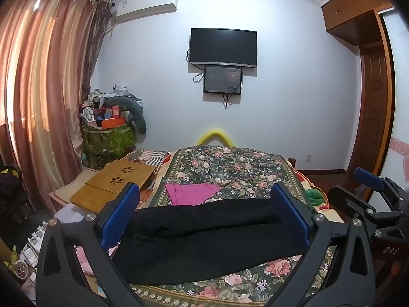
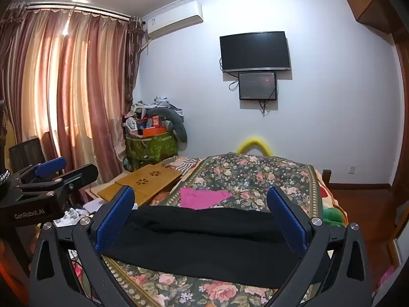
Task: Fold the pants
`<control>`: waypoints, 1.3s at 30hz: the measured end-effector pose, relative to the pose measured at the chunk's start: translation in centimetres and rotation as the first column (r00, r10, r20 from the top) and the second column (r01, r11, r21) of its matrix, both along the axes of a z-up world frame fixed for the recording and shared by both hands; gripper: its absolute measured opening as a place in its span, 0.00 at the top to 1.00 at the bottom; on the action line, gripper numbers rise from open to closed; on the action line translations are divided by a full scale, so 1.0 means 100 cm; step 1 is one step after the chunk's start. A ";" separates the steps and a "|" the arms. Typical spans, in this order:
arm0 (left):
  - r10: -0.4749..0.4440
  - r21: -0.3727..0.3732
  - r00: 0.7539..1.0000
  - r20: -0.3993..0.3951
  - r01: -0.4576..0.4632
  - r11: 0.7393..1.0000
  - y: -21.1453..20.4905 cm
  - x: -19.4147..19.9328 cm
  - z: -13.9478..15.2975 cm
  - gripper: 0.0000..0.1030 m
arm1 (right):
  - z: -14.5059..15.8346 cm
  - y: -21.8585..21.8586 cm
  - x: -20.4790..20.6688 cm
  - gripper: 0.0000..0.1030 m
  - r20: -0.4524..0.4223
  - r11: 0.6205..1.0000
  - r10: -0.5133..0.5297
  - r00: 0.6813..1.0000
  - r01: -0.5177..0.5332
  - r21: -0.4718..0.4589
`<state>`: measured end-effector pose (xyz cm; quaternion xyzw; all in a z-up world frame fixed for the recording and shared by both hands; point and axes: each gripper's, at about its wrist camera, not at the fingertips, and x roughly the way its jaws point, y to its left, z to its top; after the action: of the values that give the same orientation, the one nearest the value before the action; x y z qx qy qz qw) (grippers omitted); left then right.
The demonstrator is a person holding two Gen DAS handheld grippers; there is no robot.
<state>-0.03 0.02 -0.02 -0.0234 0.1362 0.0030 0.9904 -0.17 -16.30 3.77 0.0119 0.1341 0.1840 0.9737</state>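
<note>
- Two claws are in play, and both stand spread as wide as they go with nothing in them; I go view by view.
- Left wrist view: my left gripper (image 1: 204, 212) frames the black pants (image 1: 204, 240), which lie in the lower middle of the frame on the floral bedspread (image 1: 230, 168).
- Their long axis runs left to right across the picture, square to the fingers, so I judge either end must be reached sideways.
- At the right edge of the frame I see the right gripper (image 1: 368, 186), apart from the cloth.
- Right wrist view: my right gripper (image 2: 202, 212) likewise frames the pants (image 2: 204, 240) low in the frame, not touching them that I can tell.
- The left gripper (image 2: 51, 168) shows at the left edge.
- Beyond the pants, towards mid-frame, lies a pink cloth (image 2: 202, 198), just beside their far edge; a wooden lap tray (image 2: 143, 181) sits to the left.
- Open bedspread remains further up the frame, room enough, I judge, to fold over.
</note>
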 end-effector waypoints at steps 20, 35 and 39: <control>-0.003 -0.031 0.999 -0.032 0.002 1.000 0.011 0.005 -0.001 0.00 | -0.001 -0.001 0.001 0.00 -0.006 1.000 -0.001 1.000 0.001 0.004; -0.018 -0.028 0.999 -0.032 0.017 0.999 0.008 0.003 0.000 0.00 | 0.001 -0.001 0.001 0.00 -0.007 1.000 -0.002 1.000 0.002 0.004; -0.019 -0.029 0.999 -0.033 0.018 0.999 0.007 0.003 0.000 0.00 | 0.001 -0.002 0.002 0.00 -0.007 1.000 -0.002 1.000 0.002 0.004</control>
<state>0.24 0.77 -0.02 -0.0365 0.1528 -0.0076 0.9876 0.00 -16.50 3.89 0.0147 0.1370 0.1833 0.9733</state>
